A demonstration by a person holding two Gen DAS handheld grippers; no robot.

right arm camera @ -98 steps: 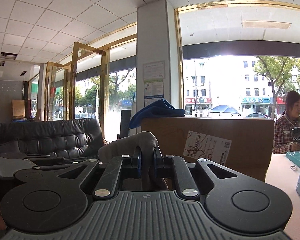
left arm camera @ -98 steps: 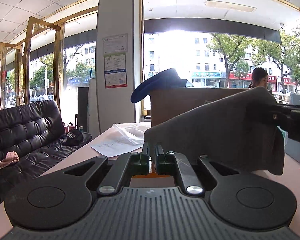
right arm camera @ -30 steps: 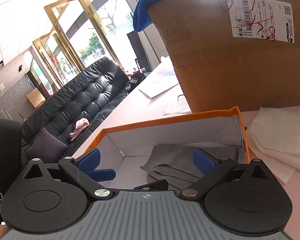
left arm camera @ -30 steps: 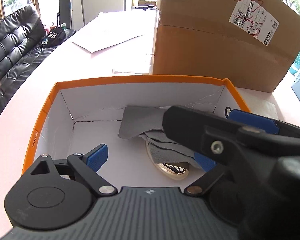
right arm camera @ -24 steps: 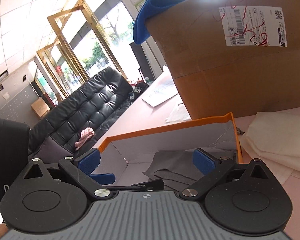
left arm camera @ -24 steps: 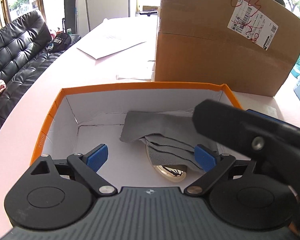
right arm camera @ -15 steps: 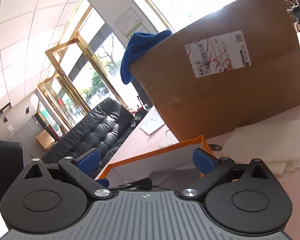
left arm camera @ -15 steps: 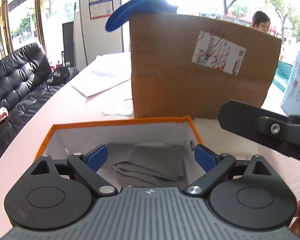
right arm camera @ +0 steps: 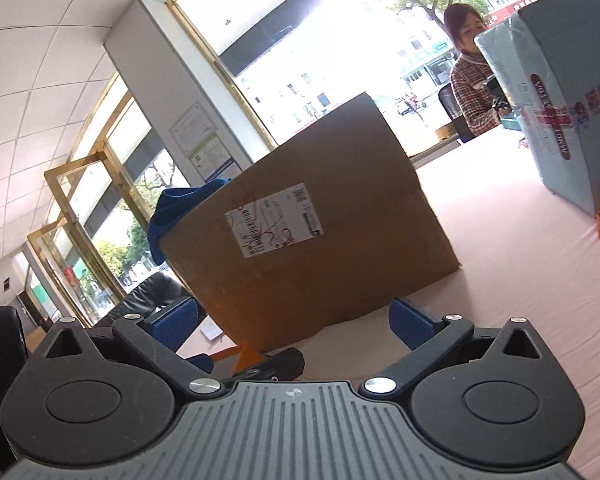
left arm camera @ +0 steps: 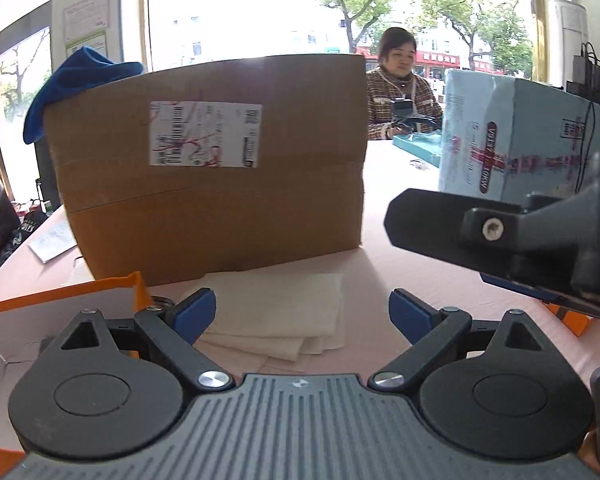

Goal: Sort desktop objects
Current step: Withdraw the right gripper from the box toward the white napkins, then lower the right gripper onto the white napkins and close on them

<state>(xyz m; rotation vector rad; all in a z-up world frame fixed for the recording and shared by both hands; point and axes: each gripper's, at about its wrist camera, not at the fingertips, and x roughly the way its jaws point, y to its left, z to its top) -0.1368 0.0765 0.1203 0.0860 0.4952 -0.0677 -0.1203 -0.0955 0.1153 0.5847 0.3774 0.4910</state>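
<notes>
Both the left claw and right claw are spread apart and empty, free for the next pick; the folded white cloth lies on the bench just ahead, beside the orange box. A second ago both hung over the grey cloth inside that box.

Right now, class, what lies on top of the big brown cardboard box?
A crumpled blue cloth sits on the cardboard box at its top left corner, drooping over the edge. The rest of the top faces away, unseen.
</notes>
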